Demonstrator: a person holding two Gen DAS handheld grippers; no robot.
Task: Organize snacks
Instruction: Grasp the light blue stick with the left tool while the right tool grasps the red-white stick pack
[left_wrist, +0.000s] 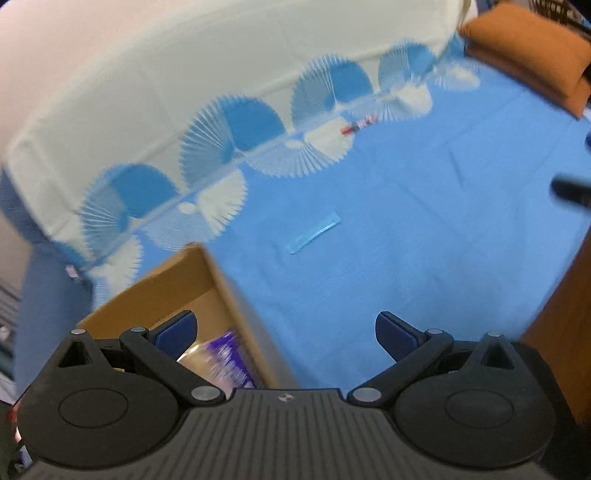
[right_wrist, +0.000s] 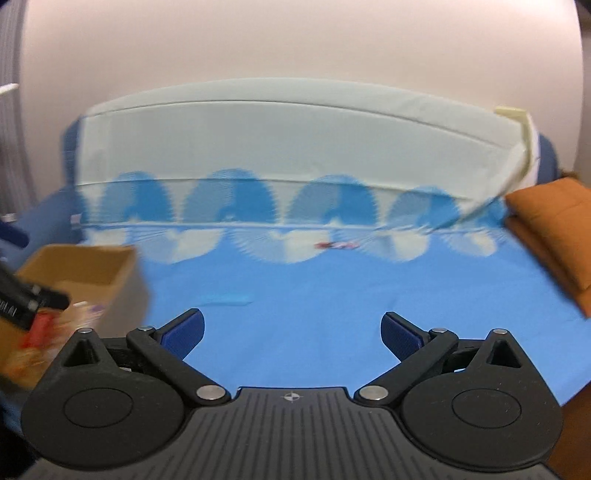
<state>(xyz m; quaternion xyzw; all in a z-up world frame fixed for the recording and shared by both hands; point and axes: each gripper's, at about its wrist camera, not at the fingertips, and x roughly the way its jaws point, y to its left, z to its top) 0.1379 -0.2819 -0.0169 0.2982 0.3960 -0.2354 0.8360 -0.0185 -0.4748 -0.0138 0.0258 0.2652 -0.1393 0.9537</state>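
Observation:
My left gripper (left_wrist: 286, 332) is open over the blue cloth (left_wrist: 406, 240), with nothing between its fingers. Its left finger hangs over an open cardboard box (left_wrist: 177, 280) at the lower left. Inside the box lies a blurred purple snack packet (left_wrist: 225, 358). A small red and white snack (left_wrist: 356, 126) lies far off, by the fan pattern. My right gripper (right_wrist: 291, 332) is open wide above the same cloth (right_wrist: 332, 314), also with nothing between its fingers. In the right wrist view the box (right_wrist: 88, 269) sits at the left with blurred red and orange packets (right_wrist: 35, 343) in it. The small snack (right_wrist: 338, 244) lies straight ahead.
An orange cushion (left_wrist: 535, 55) (right_wrist: 550, 229) lies at the far right. A white padded cover (right_wrist: 295, 140) rises behind the cloth, against a pale wall. A pale blue strip (left_wrist: 314, 232) (right_wrist: 225, 299) lies on the cloth. Brown wood (left_wrist: 554, 314) shows at the right edge.

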